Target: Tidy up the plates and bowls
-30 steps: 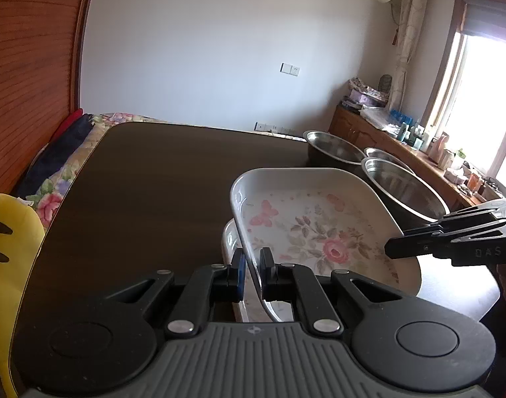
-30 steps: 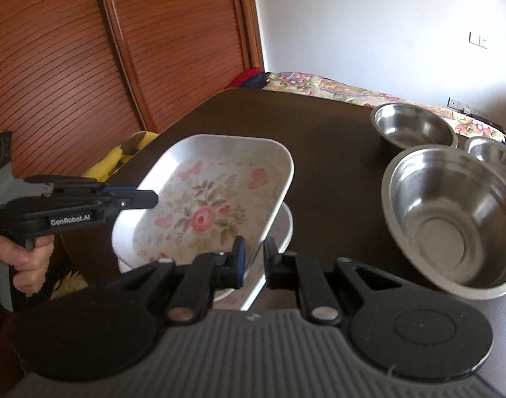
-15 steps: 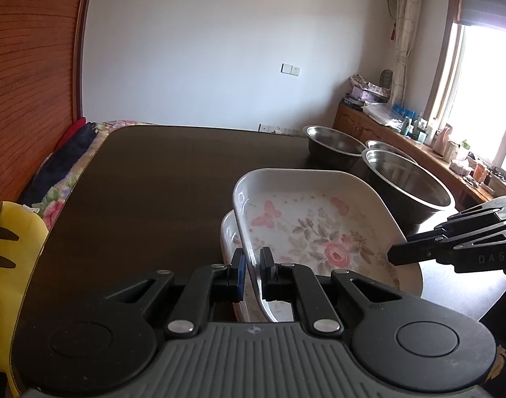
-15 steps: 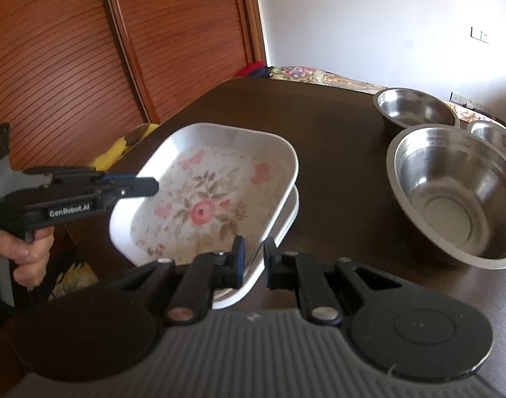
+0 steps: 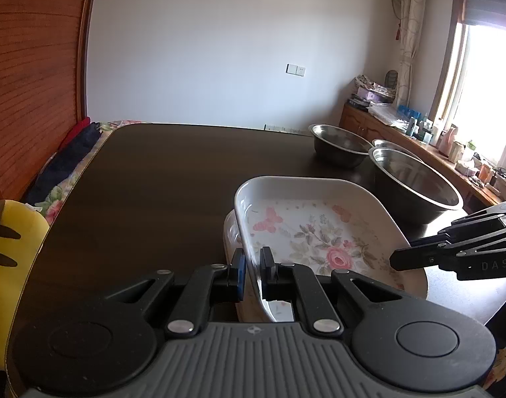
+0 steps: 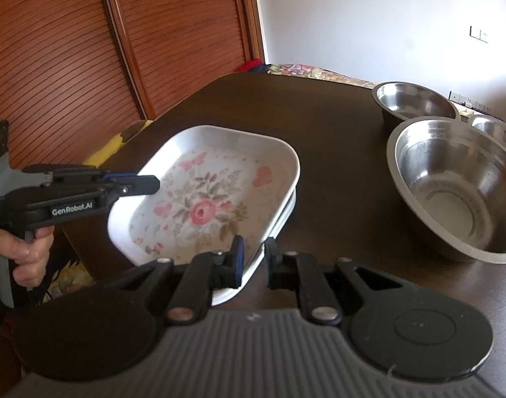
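A: What is the biggest thing here?

B: The dark bench [image 5: 146, 199]. Next comes the big steel bowl [image 6: 451, 185] at 3 o'clock in the right view. A flowered plate [image 6: 206, 199] sits in the middle, on top of another white plate [image 6: 282, 215] whose edge peeks out under it.

A: Are there more bowls?

B: Yes. A middle bowl [image 6: 415, 102] sits at 1 o'clock, just behind the big one. A small bowl [image 6: 494, 129] is at 2 o'clock, beside both.

A: What do the left tongs [image 5: 253, 265] do?

B: They are around the near rim of the flowered plate, one pad on each side, with a small gap showing at the blue pad. I cannot tell if they pinch it or not.

A: And the right tongs [image 6: 253, 253]?

B: They stand a little open over the plates' edge at 6 o'clock. I cannot tell if they touch it.
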Demonstrator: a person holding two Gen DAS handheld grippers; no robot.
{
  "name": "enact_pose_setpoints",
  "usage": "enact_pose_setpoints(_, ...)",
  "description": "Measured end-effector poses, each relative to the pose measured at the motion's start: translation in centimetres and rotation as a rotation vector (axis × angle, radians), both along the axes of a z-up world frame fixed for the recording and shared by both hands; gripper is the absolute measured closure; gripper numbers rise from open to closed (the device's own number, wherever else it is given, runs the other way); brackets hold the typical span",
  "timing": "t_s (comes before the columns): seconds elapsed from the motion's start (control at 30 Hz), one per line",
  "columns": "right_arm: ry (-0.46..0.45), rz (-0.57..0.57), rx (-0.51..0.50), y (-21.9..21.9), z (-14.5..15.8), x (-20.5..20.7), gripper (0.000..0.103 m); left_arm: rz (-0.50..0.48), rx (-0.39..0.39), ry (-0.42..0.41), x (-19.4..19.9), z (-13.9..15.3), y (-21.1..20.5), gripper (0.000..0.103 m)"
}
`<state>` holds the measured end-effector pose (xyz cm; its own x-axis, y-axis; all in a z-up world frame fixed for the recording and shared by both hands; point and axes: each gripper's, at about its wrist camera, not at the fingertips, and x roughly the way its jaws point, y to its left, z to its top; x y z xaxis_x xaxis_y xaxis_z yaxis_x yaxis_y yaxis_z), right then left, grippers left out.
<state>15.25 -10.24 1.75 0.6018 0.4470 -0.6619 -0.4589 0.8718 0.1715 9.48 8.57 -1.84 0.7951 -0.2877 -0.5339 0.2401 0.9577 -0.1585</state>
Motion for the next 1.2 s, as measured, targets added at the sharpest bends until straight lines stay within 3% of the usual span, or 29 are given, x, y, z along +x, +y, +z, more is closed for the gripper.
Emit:
enact_pose_setpoints(0.4, -0.031, 0.004, -0.015, 0.3, -0.8, -0.5, 0.084, 0.026, 0.039, -0.018, -0.5, 0.2, 0.2, 0.066)
enact_pose_setpoints(0.63, -0.084, 0.002, -0.016, 0.1, -0.4, -1.1, 0.084, 0.024, 0.066, -0.070, -1.4, 1.0, -0.4, 0.066)
enact_pose_setpoints(1.03, -0.210, -0.052, 0.033, -2.8, 1.1, -4.0, 0.082, -0.055, 0.073, -0.165, -2.9, 2.9, -4.9, 0.051)
enact_pose_setpoints(1.2, -0.275, -0.125, 0.043, -5.7, 1.8, -5.2, 0.082, -0.091, 0.058, -0.192, -2.7, 3.0, -7.6, 0.038)
